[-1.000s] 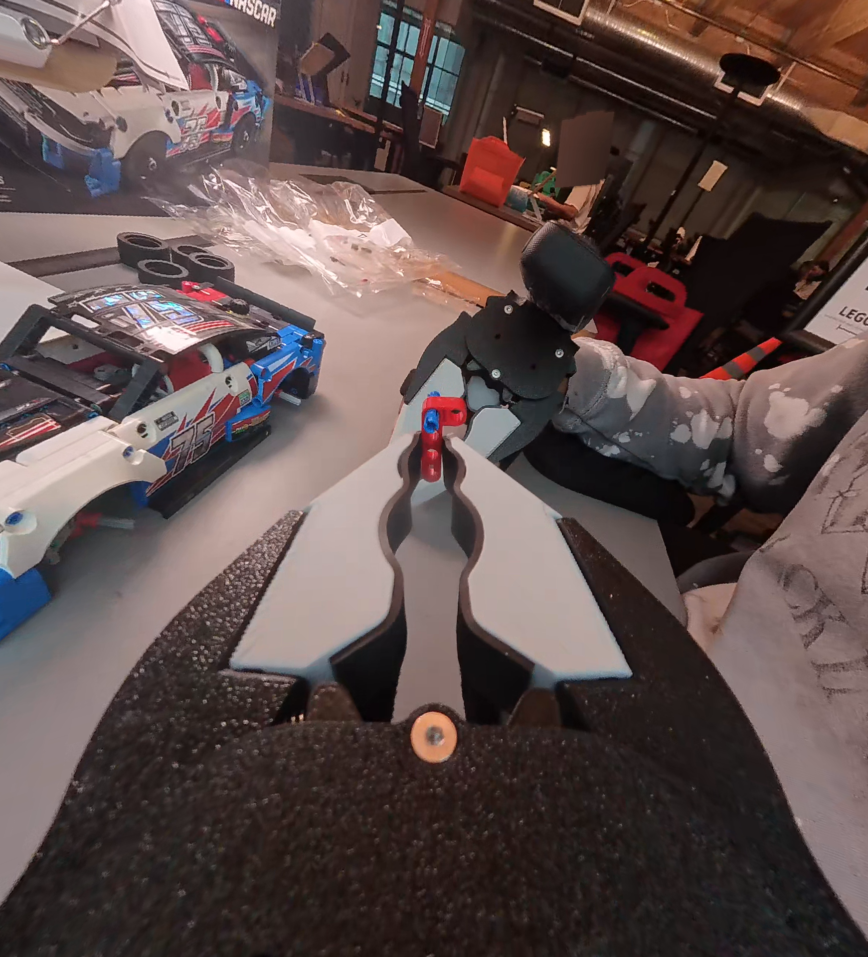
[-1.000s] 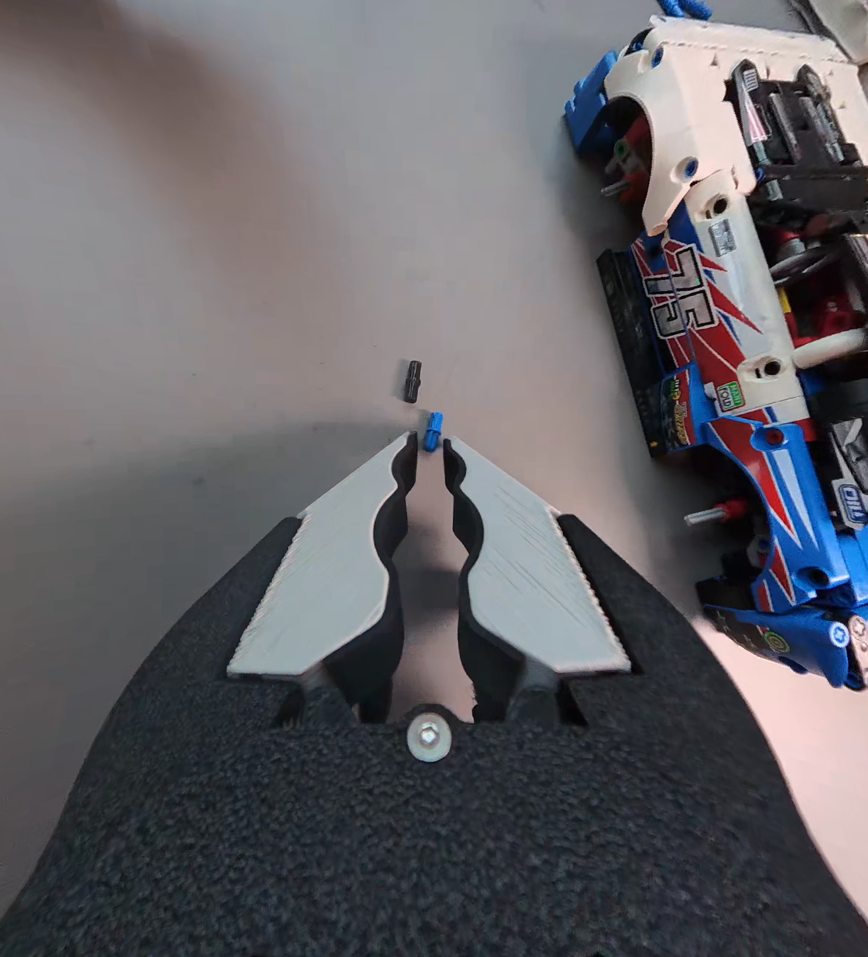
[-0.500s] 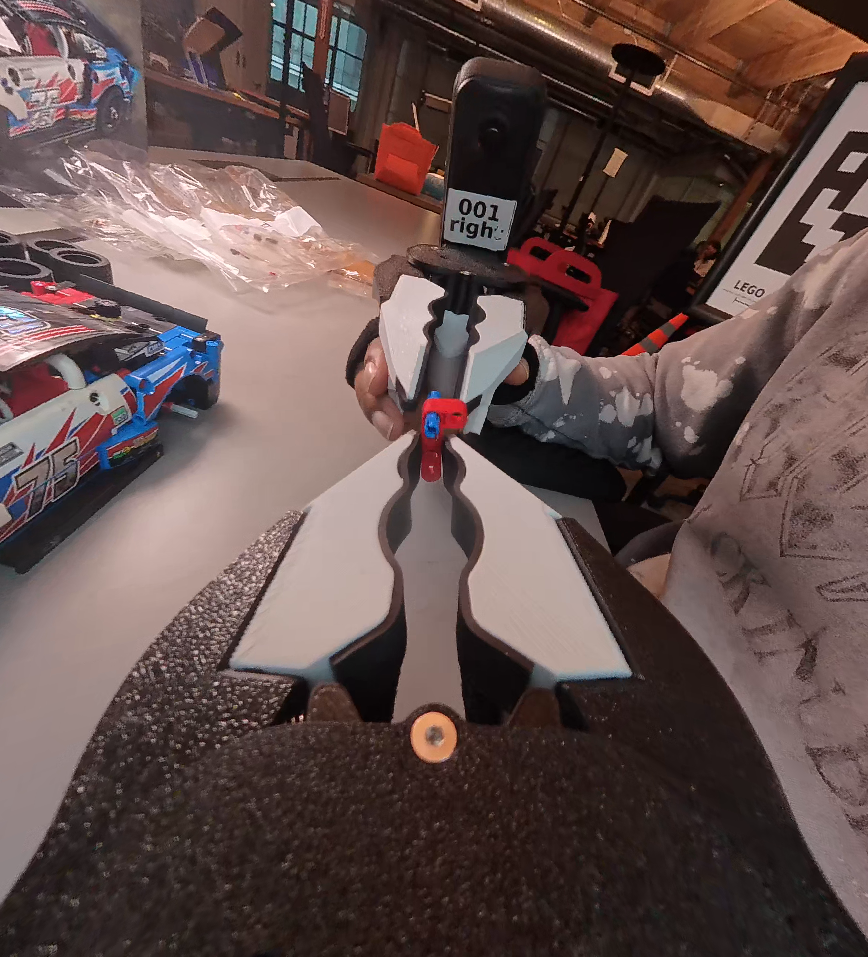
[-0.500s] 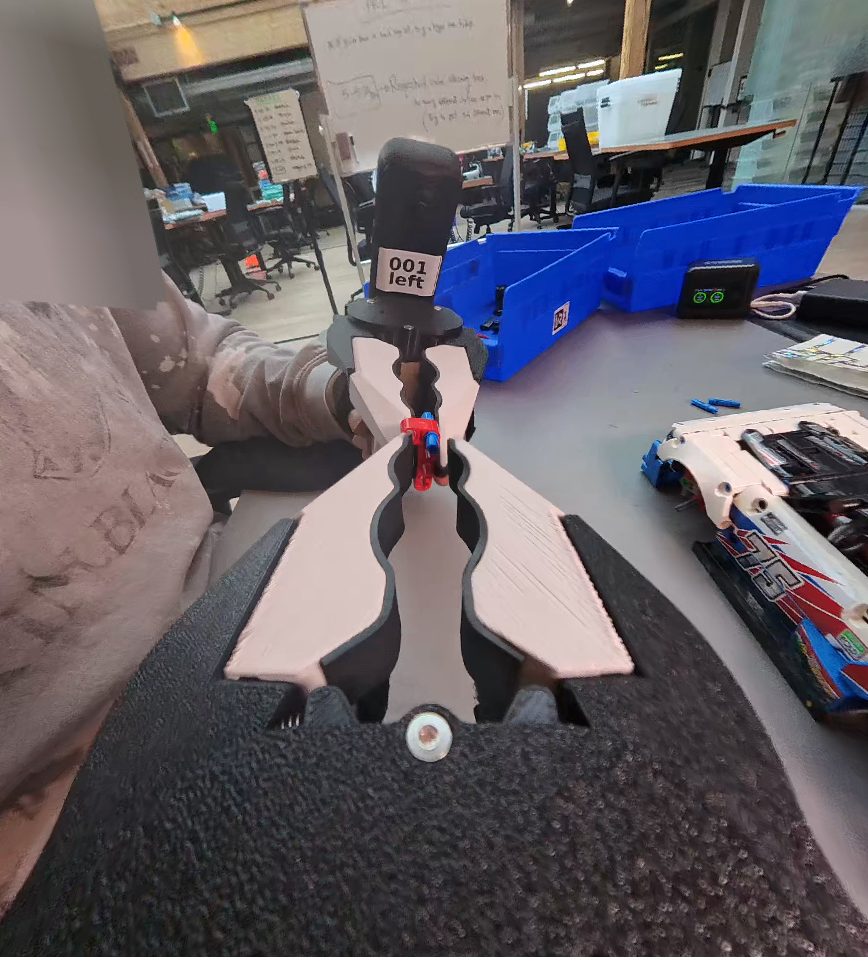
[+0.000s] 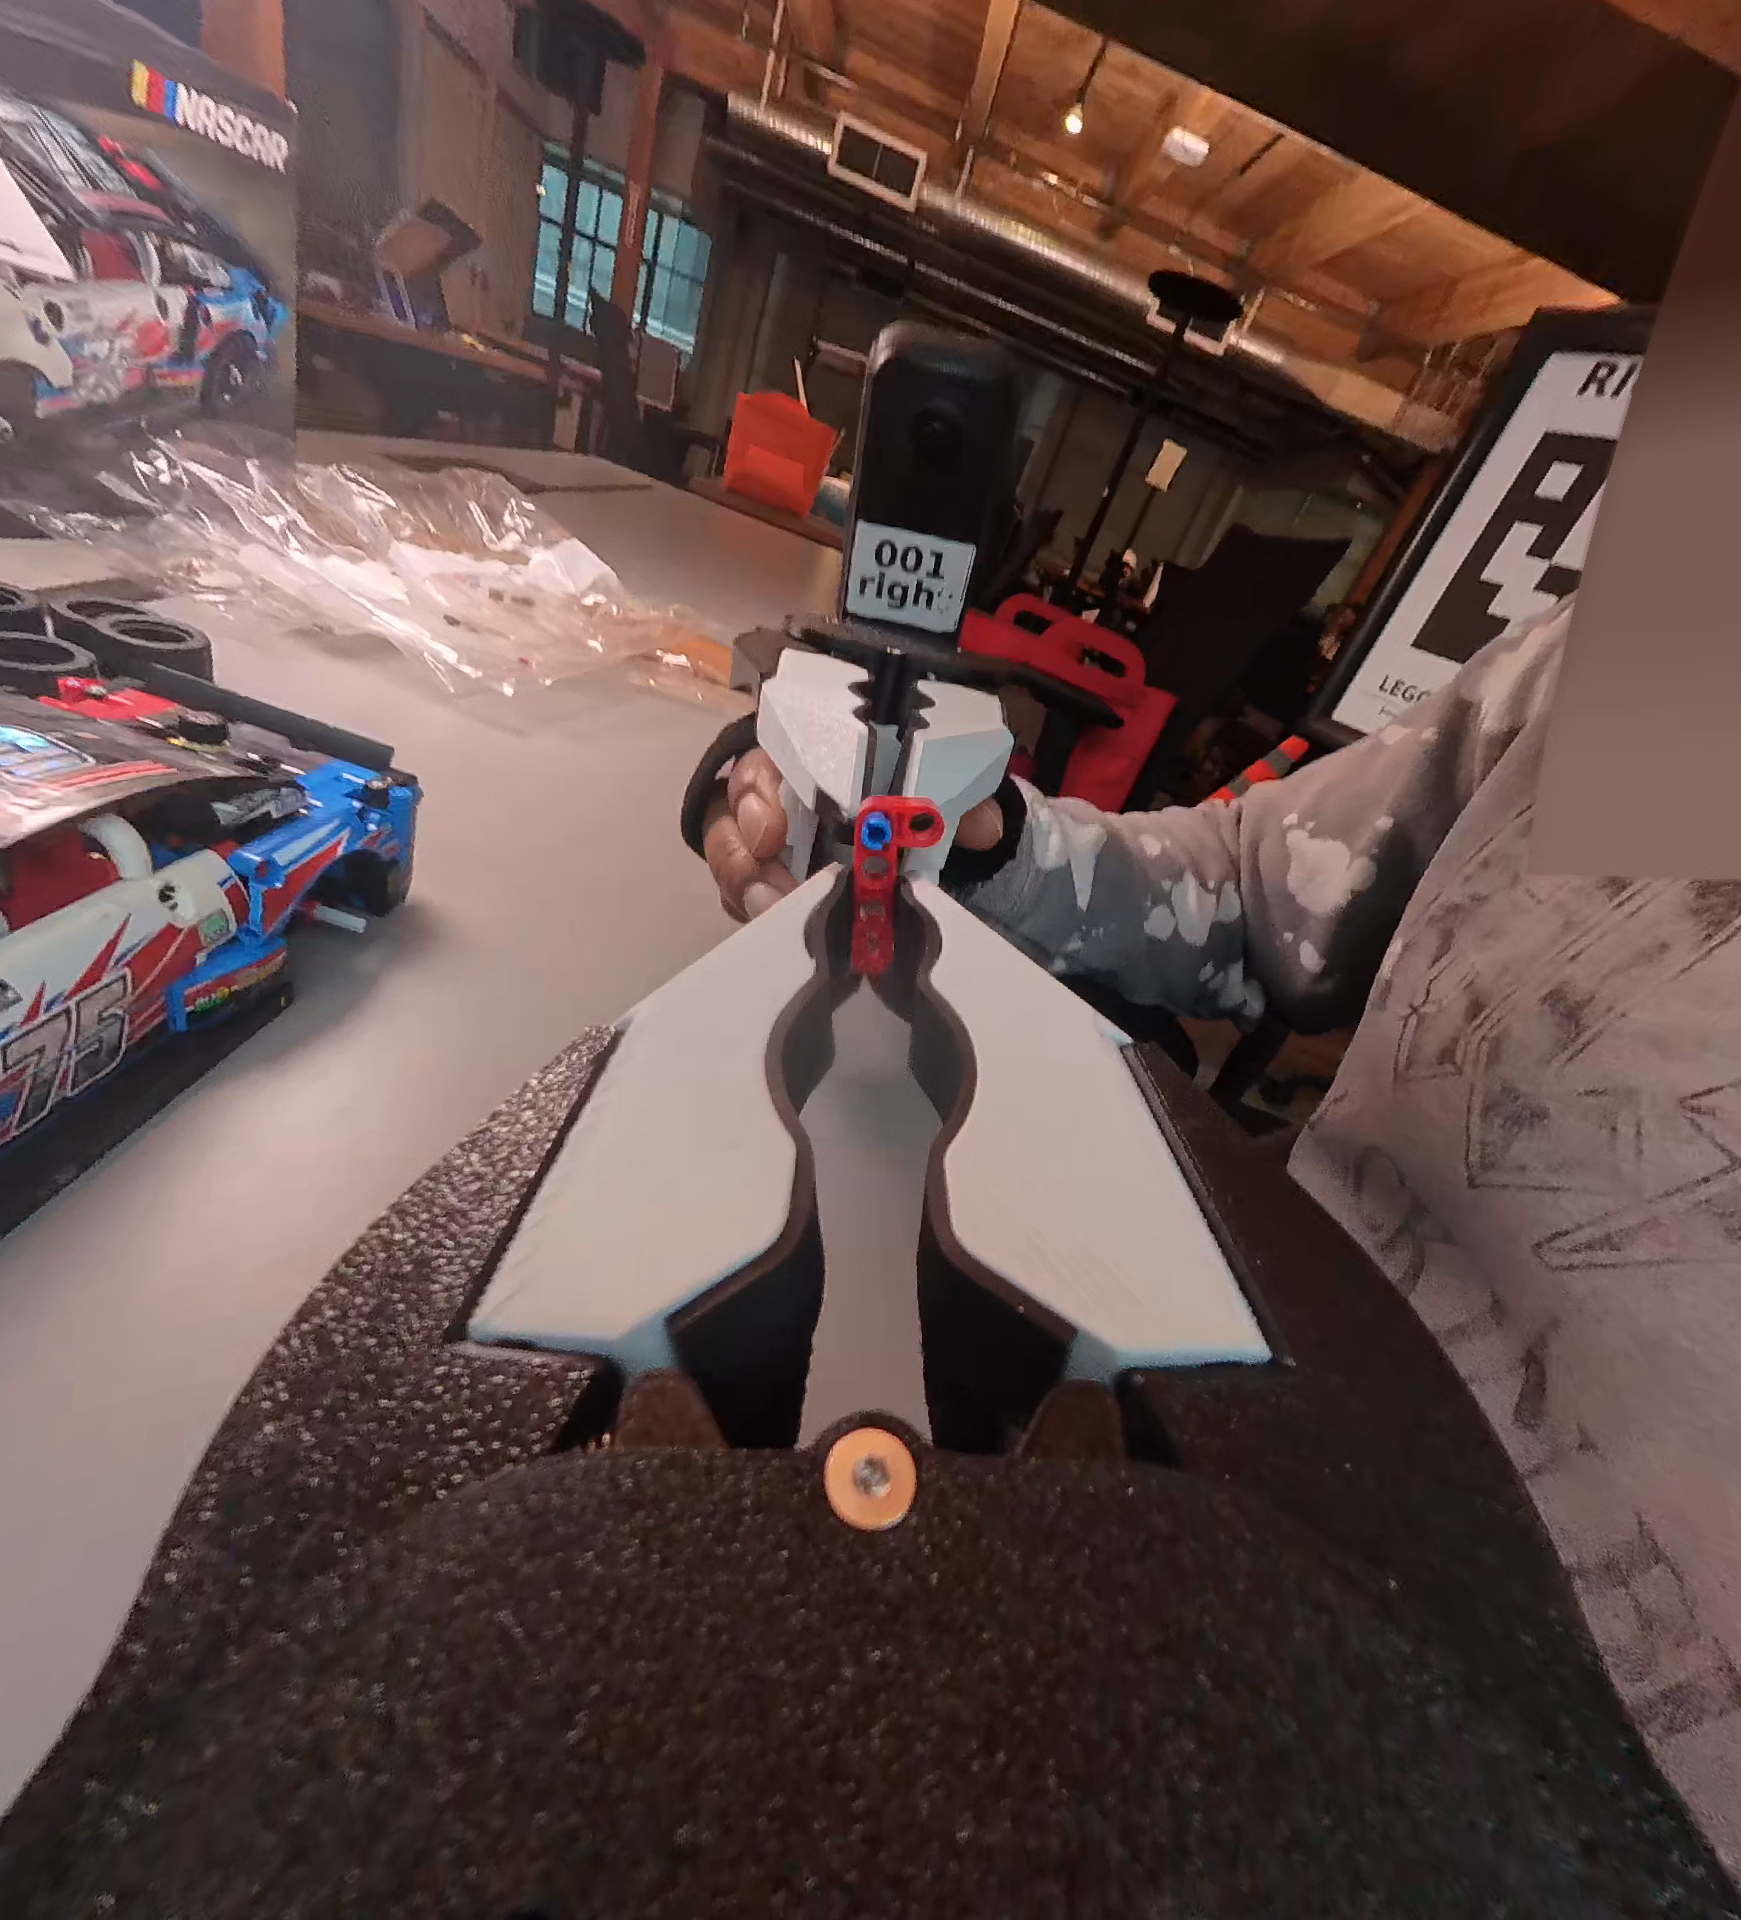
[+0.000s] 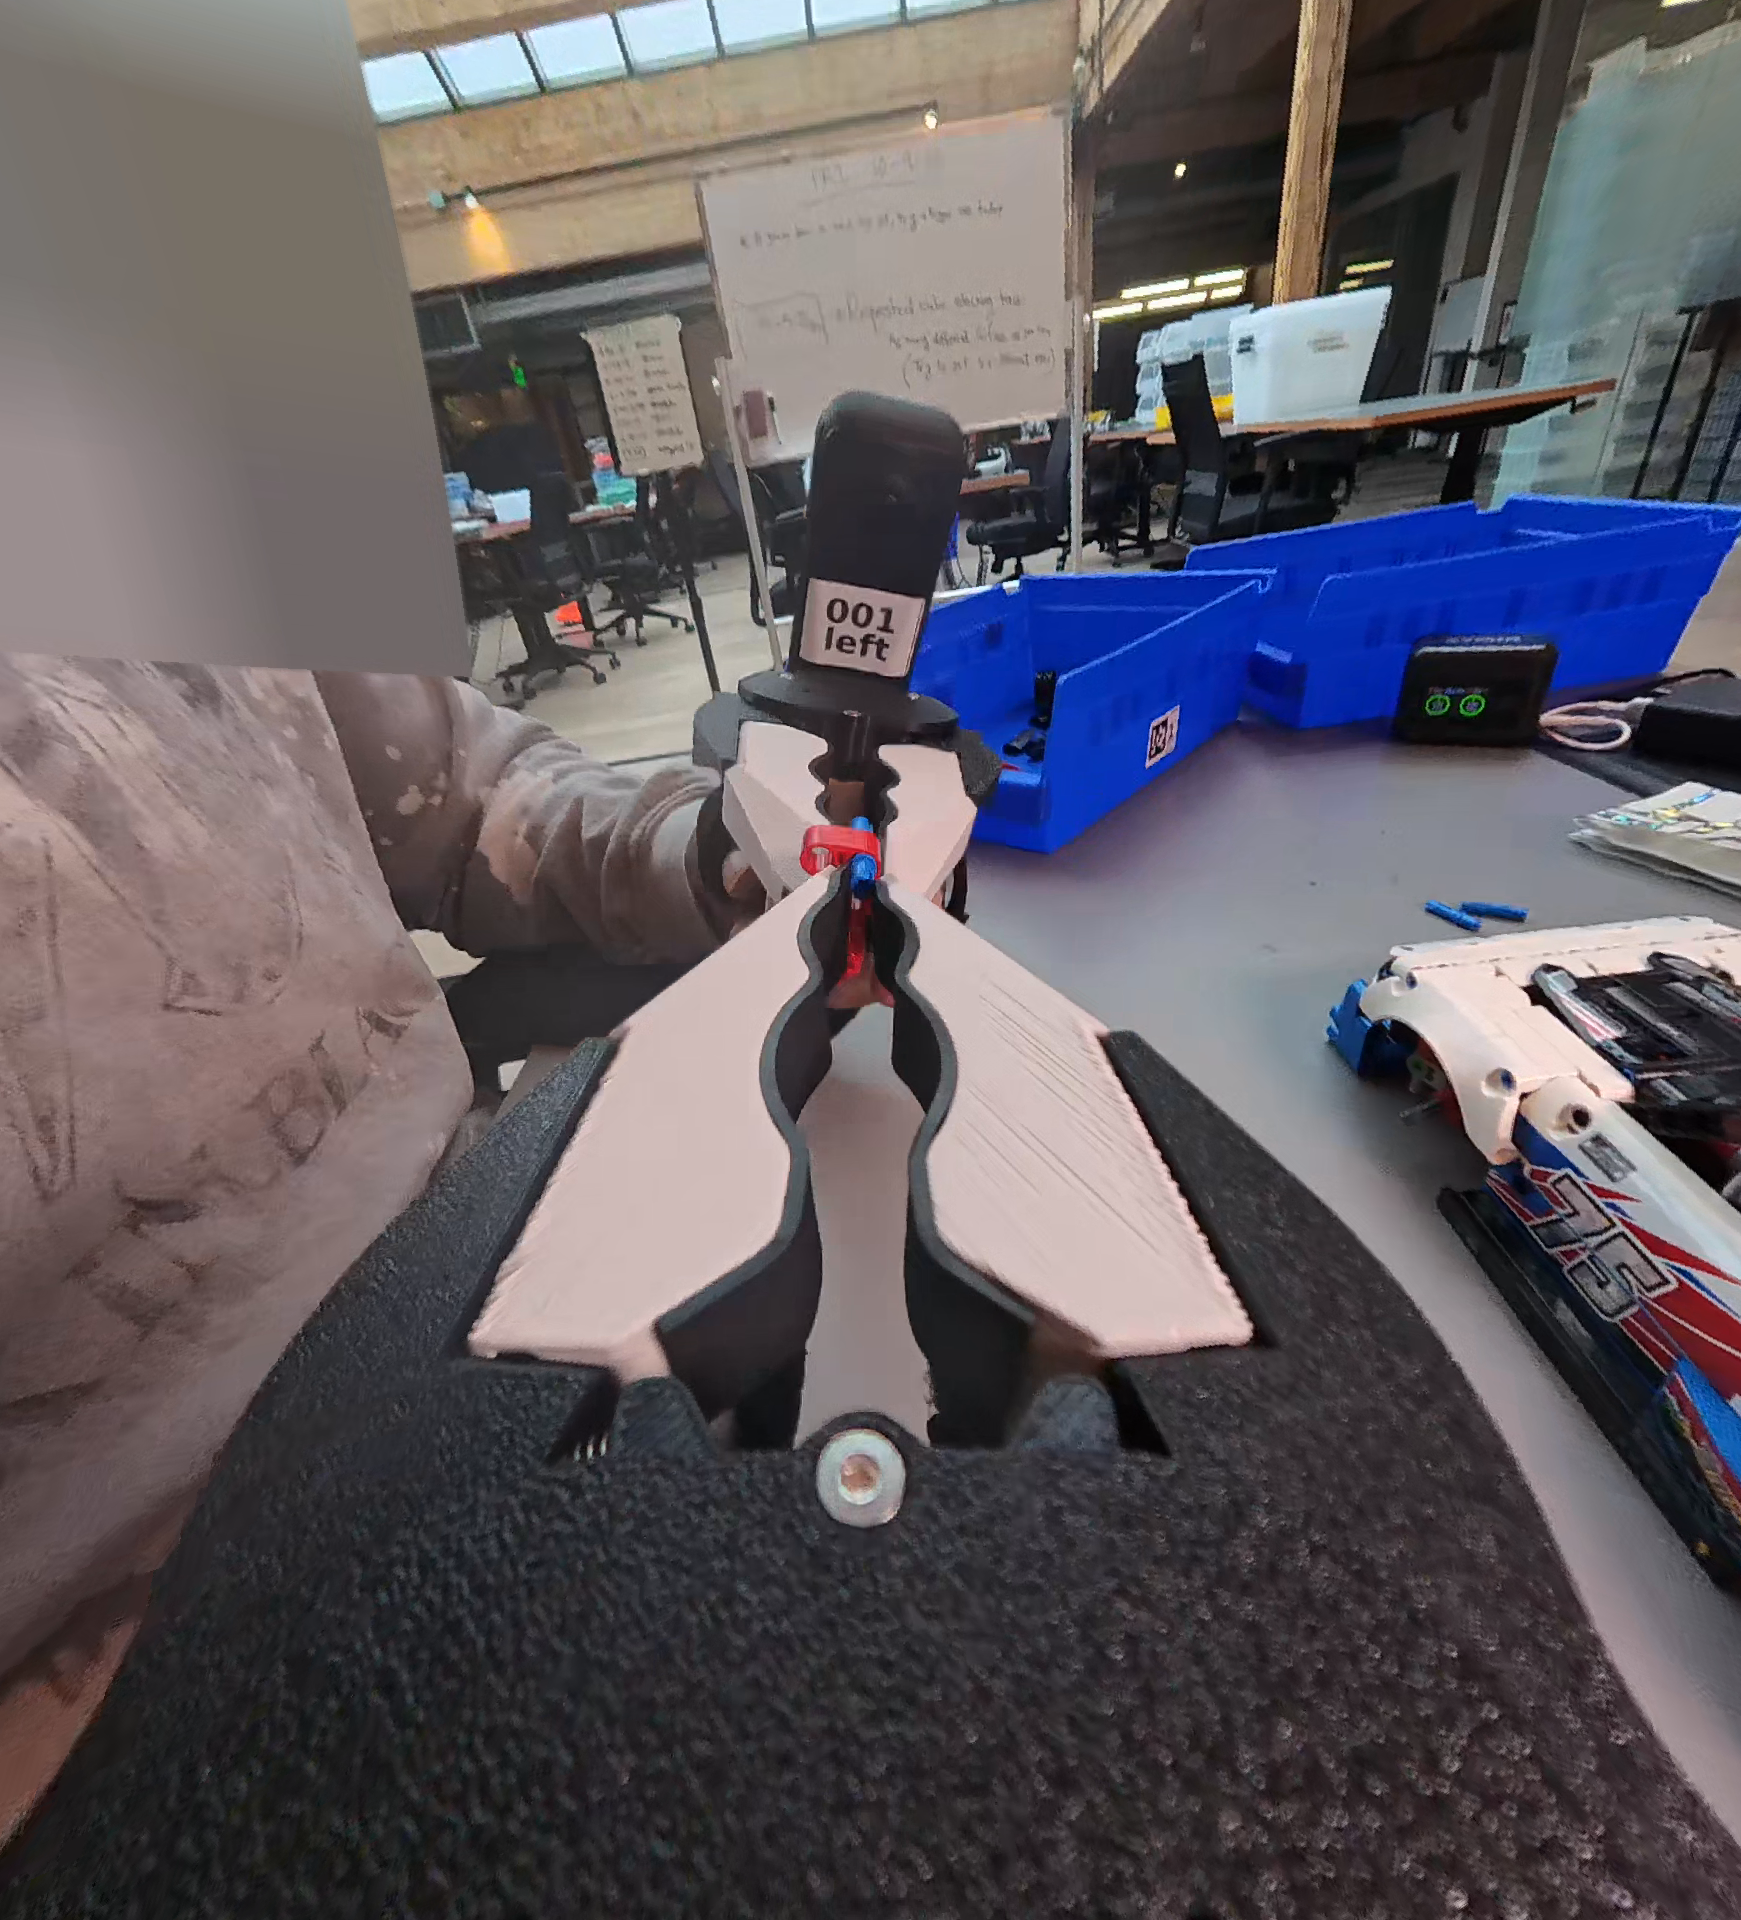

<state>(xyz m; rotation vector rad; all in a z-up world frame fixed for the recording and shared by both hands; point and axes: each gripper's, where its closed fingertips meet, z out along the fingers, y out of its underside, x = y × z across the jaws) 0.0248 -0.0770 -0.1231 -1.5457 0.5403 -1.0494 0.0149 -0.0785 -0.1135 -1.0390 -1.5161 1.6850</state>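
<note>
My left gripper (image 5: 871, 883) is shut on a red L-shaped beam (image 5: 876, 914), held upright above the grey table (image 5: 533, 935). A small blue pin (image 5: 874, 828) sits at a hole in the beam's top corner. My right gripper (image 6: 858, 883) faces the left one tip to tip and is shut on that blue pin (image 6: 861, 871). The red beam (image 6: 824, 847) shows just past its tips. The right gripper also shows in the left wrist view (image 5: 887, 800), and the left gripper in the right wrist view (image 6: 850, 821).
A white, blue and red brick race car (image 5: 118, 935) (image 6: 1624, 1195) lies on the table beside the grippers. Black tyres (image 5: 24, 623), clear plastic bags (image 5: 378, 551) and the set's box (image 5: 97, 260) lie behind it. Blue bins (image 6: 1261, 644), a booklet (image 6: 1697, 842) and loose blue pins (image 6: 1468, 914) are farther off. Left and right tips are no more than a few centimetres apart.
The right gripper rose from the table with the blue pin and turned to face the left gripper. The pin now meets the red beam's top hole. The left gripper kept its grip.
</note>
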